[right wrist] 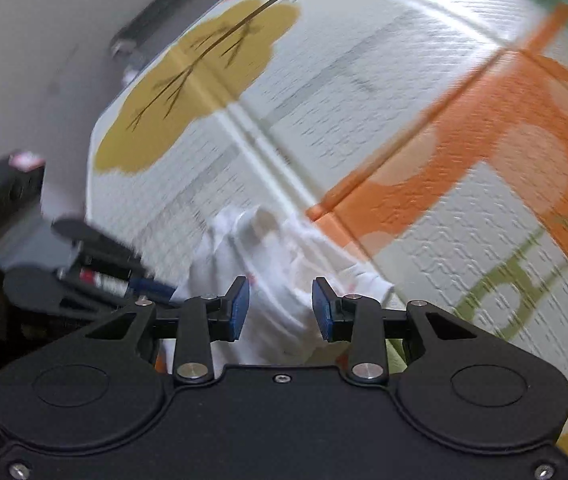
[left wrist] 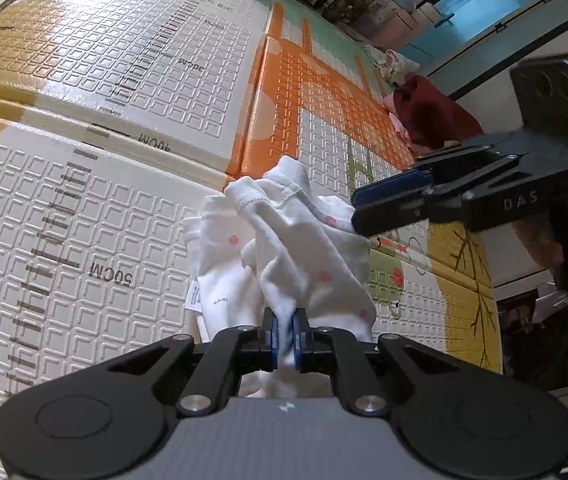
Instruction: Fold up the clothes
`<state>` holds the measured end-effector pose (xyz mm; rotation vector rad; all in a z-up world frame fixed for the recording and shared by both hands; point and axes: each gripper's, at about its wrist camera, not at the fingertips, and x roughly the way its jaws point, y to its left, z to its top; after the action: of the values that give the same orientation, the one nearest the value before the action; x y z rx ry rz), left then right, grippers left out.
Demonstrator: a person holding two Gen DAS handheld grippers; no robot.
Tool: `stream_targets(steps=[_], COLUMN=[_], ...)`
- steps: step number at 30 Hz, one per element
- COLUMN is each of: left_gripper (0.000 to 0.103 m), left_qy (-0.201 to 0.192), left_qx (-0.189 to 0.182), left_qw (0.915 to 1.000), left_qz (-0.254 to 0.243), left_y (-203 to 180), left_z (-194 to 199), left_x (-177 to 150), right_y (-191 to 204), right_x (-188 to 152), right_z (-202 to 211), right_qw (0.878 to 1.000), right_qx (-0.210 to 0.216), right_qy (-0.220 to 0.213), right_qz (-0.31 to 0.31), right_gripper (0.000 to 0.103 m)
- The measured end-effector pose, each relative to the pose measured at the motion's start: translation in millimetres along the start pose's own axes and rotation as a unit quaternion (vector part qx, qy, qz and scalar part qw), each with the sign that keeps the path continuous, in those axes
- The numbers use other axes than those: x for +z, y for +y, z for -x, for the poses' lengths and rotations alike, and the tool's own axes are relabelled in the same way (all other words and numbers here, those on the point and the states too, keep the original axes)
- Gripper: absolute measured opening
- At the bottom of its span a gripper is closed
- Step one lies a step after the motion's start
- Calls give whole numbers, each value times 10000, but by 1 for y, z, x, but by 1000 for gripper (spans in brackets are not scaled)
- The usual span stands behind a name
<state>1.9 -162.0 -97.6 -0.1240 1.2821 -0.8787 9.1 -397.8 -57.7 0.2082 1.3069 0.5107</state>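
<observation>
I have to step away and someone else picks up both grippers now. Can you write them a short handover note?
Left gripper: shut on a bunched fold of the white garment, holding it up off the play mat.
Right gripper: open, pads astride the cloth, not pressing it.
Done: garment picked up, still crumpled.
Left: take a second grip with the right, spread it flat, fold. A dark red garment waits at the mat's far edge.

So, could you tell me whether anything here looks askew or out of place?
The white garment is bunched in a crumpled heap on the play mat, not laid flat. The left gripper pinches one fold; the right gripper is open over it.
</observation>
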Motion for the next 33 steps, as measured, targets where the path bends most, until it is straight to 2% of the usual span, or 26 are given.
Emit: stream_targets(steps=[4,5,10,13,14,19,24,33], left_gripper=[8,8,9,9,9,14,15,18], left_qy=[-49,-62,-170,-285,-321,-315,-294,-203], left_qx=[71,89,204,319,364,525,607,685], left_qw=[10000,9999,9993,9981,9975,9918,9909,9896], left_qz=[10,38,272,435,504,1118,1164,1245], left_y=[-2,-2,2,6,8,27,34,43], left_z=[0,0,4,9,10,11,12,13], left_x=[-2,-2,-6,-9,-9,-13,-14,-12], right_y=[4,5,13,15,14,16,12,0], right_x=[8,8,8,10,12,19,20,17], right_z=[-14,-16,-22,-22,-23,-36,-53,-59], right_qw=[9977,9969,9913,9899,9901,9902,9909,9967], right_qx=[-145,-156,-220,-227,-236,-265,-373,-297], right_qy=[425,480,557,521,502,508,644,465], right_qz=[510,602,1171,1297,1290,1275,1125,591], right_gripper=[33,30,21,18,13,13,13,13])
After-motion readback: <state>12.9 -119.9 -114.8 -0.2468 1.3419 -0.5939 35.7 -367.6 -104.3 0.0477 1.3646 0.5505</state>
